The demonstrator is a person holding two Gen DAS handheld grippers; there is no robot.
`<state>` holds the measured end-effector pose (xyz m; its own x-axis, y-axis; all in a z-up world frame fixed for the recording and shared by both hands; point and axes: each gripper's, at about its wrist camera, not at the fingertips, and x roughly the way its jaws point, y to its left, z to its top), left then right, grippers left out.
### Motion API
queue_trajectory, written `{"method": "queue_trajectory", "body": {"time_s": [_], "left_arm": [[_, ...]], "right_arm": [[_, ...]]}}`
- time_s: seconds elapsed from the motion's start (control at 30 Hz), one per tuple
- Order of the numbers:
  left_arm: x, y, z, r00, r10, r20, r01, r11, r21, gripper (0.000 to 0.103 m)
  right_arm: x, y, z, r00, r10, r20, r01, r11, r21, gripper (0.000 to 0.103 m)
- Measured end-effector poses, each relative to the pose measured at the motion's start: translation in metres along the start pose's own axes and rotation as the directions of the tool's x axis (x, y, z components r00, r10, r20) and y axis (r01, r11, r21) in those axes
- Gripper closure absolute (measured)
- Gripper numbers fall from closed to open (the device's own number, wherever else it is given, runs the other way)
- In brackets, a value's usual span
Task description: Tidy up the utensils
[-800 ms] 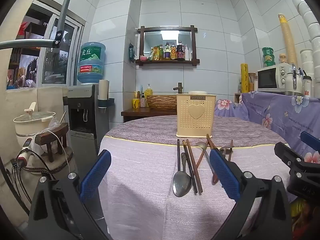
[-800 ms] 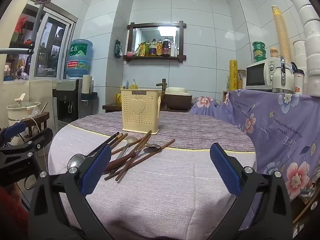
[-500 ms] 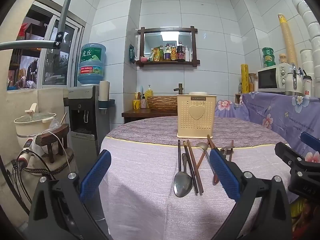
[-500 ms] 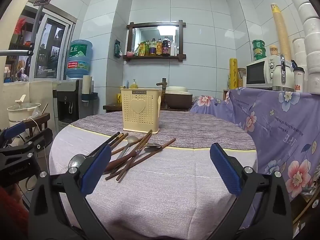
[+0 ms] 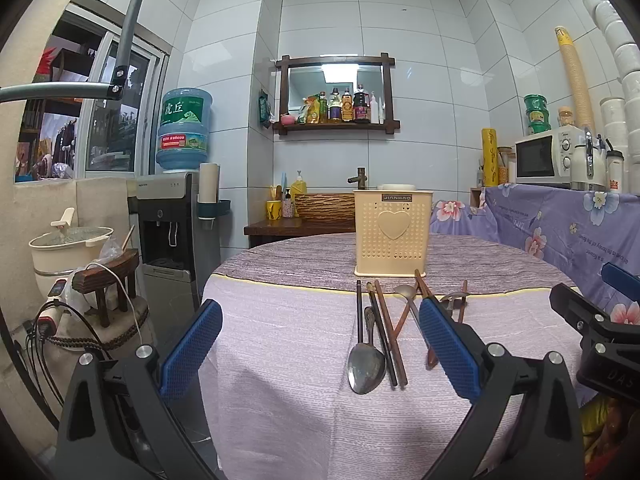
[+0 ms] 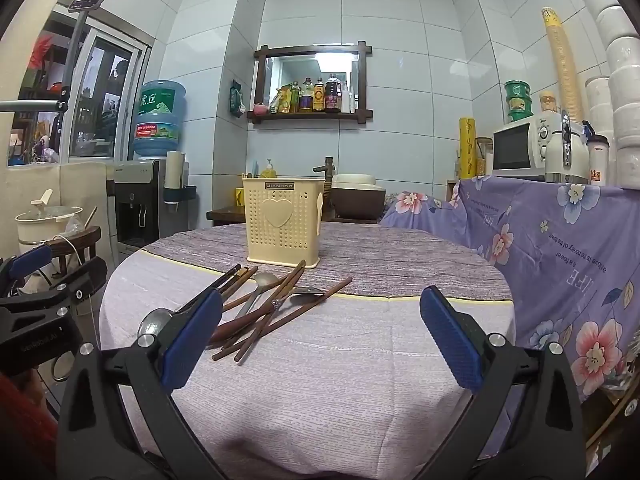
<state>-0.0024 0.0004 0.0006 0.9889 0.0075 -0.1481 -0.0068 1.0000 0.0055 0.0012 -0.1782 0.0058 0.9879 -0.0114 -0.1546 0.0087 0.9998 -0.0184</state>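
A cream perforated utensil holder (image 5: 393, 237) with a heart stands upright on the round table; it also shows in the right wrist view (image 6: 283, 225). In front of it lies a loose pile of utensils: a metal spoon (image 5: 365, 365), dark and brown chopsticks (image 5: 387, 330), more spoons and chopsticks (image 6: 276, 304). My left gripper (image 5: 320, 354) is open and empty, short of the pile, near the table's front left edge. My right gripper (image 6: 320, 344) is open and empty, above the table's front, just right of the pile.
The table wears a lilac cloth (image 6: 340, 380) with a purple runner (image 6: 400, 256). A water dispenser (image 5: 168, 232) and a pot on a stool (image 5: 68, 248) stand at the left. A flowered cloth covers a counter (image 6: 560, 248) with a microwave (image 6: 520, 148) at the right.
Both views have shifted only slightly; the grippers stay open and the utensils have not moved.
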Motion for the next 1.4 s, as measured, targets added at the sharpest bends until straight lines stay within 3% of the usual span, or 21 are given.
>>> {"method": "queue_trajectory", "body": {"time_s": [1.4], "left_arm": [[0.0006, 0.0021, -0.0025, 1.0, -0.003, -0.001, 0.003, 1.0, 0.004, 0.005]], "right_arm": [[0.0055, -0.0049, -0.0013, 1.0, 0.004, -0.002, -0.004, 1.0, 0.007, 0.005]]}}
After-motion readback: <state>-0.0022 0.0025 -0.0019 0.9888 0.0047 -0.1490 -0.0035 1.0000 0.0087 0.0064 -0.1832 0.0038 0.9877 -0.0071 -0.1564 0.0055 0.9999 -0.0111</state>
